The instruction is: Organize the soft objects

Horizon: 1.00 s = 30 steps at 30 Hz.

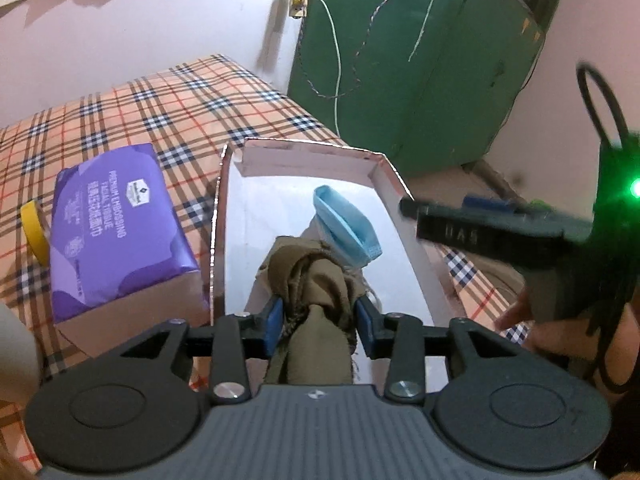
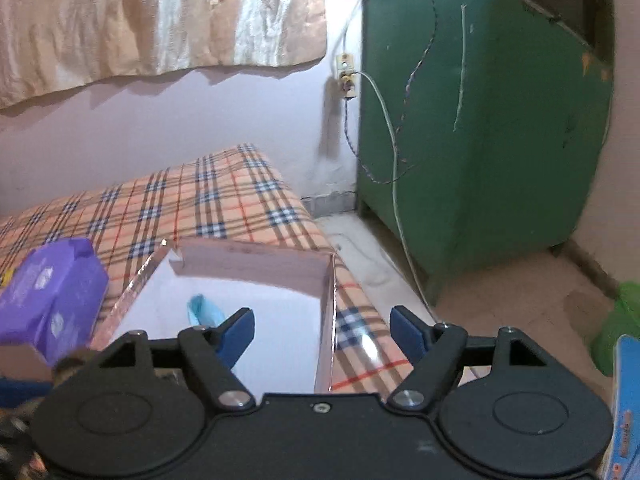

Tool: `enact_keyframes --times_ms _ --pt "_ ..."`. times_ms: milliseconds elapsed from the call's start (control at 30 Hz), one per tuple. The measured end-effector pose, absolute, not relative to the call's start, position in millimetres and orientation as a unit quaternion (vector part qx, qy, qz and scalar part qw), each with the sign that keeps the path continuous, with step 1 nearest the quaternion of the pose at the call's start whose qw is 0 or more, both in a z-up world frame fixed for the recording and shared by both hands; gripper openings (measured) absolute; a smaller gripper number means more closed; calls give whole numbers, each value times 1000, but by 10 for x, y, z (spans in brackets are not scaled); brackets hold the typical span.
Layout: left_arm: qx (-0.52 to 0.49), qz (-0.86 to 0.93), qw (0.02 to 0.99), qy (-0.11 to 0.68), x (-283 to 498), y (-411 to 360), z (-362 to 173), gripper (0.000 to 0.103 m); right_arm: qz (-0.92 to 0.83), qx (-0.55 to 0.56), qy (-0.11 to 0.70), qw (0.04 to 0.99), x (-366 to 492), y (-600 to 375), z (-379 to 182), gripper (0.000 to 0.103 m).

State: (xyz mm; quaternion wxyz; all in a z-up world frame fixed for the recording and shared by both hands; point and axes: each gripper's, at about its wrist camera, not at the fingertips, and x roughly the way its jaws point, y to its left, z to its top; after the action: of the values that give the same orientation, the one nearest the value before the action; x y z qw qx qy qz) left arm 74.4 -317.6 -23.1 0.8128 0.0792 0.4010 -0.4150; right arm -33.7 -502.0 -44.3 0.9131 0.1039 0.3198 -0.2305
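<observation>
Left wrist view: our left gripper [image 1: 318,316] has its blue pads on both sides of a bunched olive-brown cloth [image 1: 316,280], and we read this as a grasp, since the fabric fills the gap between the jaws. The cloth hangs inside a white cardboard box [image 1: 304,156] directly ahead of the gripper. Just beyond the cloth, a blue face mask [image 1: 344,224] lies on the box floor, touching the fabric's far edge. To the left of the gripper, outside the box wall, a purple pack of facial tissue [image 1: 116,220] rests on the plaid bedsheet [image 1: 160,108], with a yellow tape roll [image 1: 34,228] further left. Our right gripper [image 1: 480,228] enters from the right, over the box's right wall.

Right wrist view: the right gripper [image 2: 322,332] stands released, jaws wide with nothing between them. The box's right wall [image 2: 326,320] runs between its fingers. The face mask [image 2: 204,310] lies just ahead of the left finger, inside the box. The tissue pack [image 2: 52,292] sits far left.
</observation>
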Motion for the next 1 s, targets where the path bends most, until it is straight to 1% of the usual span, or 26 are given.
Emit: enact_keyframes --times_ms 100,167,200,300,433,567,600,767,833,900,1000 --pt "78 -411 818 395 725 -3127 -194 41 -164 140 333 918 -360 -5046 -599 88" --pt "81 -408 822 388 710 -3100 -170 41 -128 136 339 922 -370 -5007 -689 91" --pt "82 -406 825 385 707 -3087 -159 42 -118 127 335 926 -374 -4982 -704 89" --pt "77 -400 830 382 702 -3022 -134 42 -82 136 355 921 -313 -4965 -820 89" --pt "66 -393 835 379 693 -2891 -93 44 -87 62 319 942 -303 -4835 -810 89" --pt "56 -379 844 376 708 -2725 -56 46 -56 -72 298 950 -163 -4829 -890 89" --pt "51 -375 845 377 719 -2678 -48 46 -53 -78 296 950 -109 -4874 -907 89" --pt "37 -351 858 374 750 -2455 -6 46 -25 -82 280 956 232 -5124 -911 89" --pt "32 -339 864 372 760 -2367 17 47 -15 -81 293 953 357 -5157 -924 89" --pt "24 -326 871 367 766 -2288 58 49 -25 -71 297 952 406 -5171 -846 89" --pt "14 -306 882 358 772 -2173 111 51 -38 -42 265 963 254 -5108 -621 91"
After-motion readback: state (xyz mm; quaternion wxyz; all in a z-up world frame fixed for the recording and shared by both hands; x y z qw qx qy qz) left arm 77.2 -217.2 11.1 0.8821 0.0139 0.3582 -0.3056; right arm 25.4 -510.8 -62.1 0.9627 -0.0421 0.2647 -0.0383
